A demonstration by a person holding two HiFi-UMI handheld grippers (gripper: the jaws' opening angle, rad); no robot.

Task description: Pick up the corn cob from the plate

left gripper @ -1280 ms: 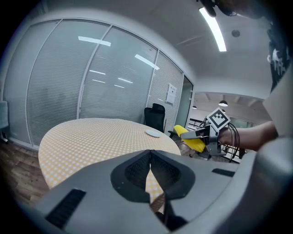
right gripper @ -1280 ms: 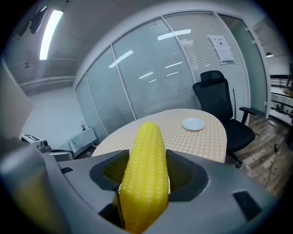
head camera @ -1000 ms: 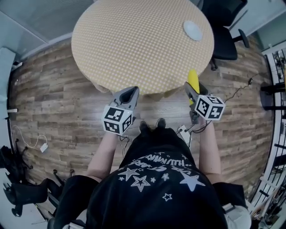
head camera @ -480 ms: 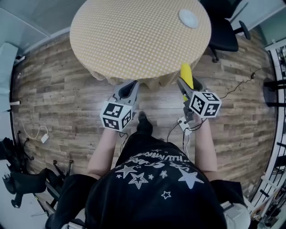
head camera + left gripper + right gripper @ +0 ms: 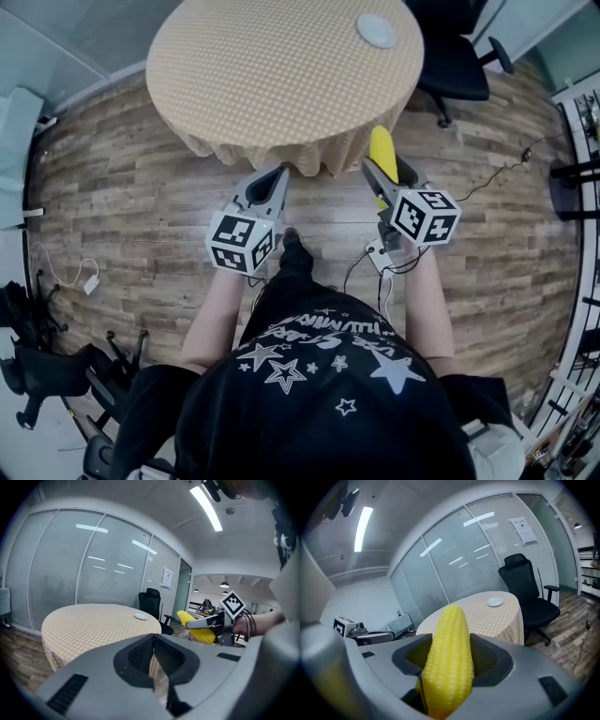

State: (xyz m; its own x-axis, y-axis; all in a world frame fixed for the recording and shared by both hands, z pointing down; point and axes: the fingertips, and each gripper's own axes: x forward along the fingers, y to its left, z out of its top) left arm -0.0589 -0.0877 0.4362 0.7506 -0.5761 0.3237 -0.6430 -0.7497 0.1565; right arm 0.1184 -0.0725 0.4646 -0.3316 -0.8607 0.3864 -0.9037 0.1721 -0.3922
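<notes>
1. Compared with a second ago, both grippers have drawn back from the round table (image 5: pixel 281 75). Their tips now hang over the wood floor (image 5: pixel 122 187), just off the tablecloth's hem.
2. The white plate (image 5: pixel 376 30) sits well apart, on the table's far side.
3. The right gripper (image 5: pixel 380 175) is clamped on the corn cob (image 5: pixel 382 150), whose tip sticks out past the jaws.
4. The left gripper (image 5: pixel 279 174) has its jaws together, with nothing between them.
5. Both forearms reach forward side by side, and the grippers point slightly downward toward the table.
</notes>
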